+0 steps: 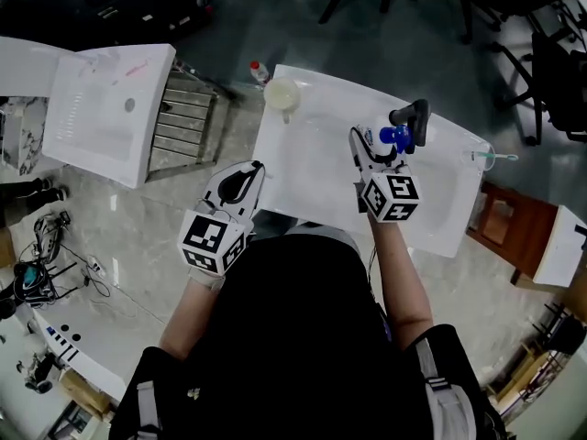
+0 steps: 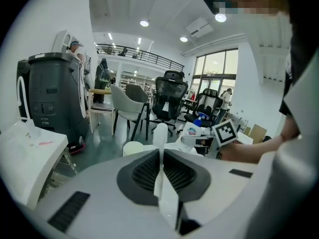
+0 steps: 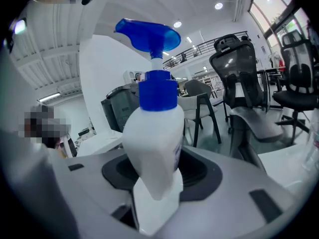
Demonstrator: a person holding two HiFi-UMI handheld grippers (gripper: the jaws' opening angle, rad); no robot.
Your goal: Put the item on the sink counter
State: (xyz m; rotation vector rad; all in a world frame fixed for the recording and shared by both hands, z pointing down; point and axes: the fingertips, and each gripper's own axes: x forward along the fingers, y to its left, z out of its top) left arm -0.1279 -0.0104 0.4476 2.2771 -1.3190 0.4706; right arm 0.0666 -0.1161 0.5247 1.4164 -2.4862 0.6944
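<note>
A white bottle with a blue pump top (image 1: pixel 394 137) is upright over the white sink counter (image 1: pixel 303 168), just left of the dark faucet (image 1: pixel 413 122). My right gripper (image 1: pixel 367 149) is shut on it. In the right gripper view the bottle (image 3: pixel 152 143) stands between the jaws of the right gripper (image 3: pixel 154 188) and fills the middle. My left gripper (image 1: pixel 246 180) hangs at the counter's front left edge, shut, with nothing in it. In the left gripper view the left gripper (image 2: pixel 160 171) has its fingers together, and the bottle (image 2: pixel 194 129) shows far off.
A cream cup (image 1: pixel 282 94) stands on the counter's back left corner, with a small red-capped bottle (image 1: pixel 260 70) beyond it. A toothbrush holder (image 1: pixel 484 159) sits at the right end. A second white sink unit (image 1: pixel 110 108) and a metal rack (image 1: pixel 183 117) stand to the left; a wooden stool (image 1: pixel 509 227) is to the right.
</note>
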